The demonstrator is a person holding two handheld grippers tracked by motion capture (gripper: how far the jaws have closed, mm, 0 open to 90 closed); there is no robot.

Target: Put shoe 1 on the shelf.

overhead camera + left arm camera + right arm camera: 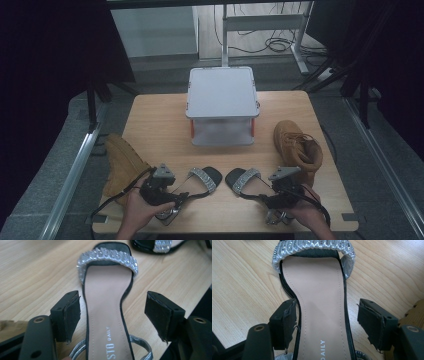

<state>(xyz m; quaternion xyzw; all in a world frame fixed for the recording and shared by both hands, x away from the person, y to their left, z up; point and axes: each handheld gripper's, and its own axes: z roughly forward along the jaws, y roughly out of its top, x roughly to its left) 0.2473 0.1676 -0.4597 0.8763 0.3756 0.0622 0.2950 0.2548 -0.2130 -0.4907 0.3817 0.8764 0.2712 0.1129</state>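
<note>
Two black sandals with beige insoles and glittering silver toe straps lie side by side near the table's front edge. My left gripper [181,196] straddles the left sandal [202,180] at its heel end. In the left gripper view the left gripper [113,315] stands open, the left sandal [107,297] between its pads with a gap on each side. My right gripper [261,196] straddles the right sandal [242,180]. In the right gripper view the right gripper [327,322] stands open around the right sandal [319,290]; its left pad is close to the sandal's edge and its right pad is apart.
A lidded grey box [221,92] stands at the middle back of the wooden table [155,125]. One tan boot [122,165] lies at the table's left edge, another tan boot [297,147] stands on the right, close behind my right gripper.
</note>
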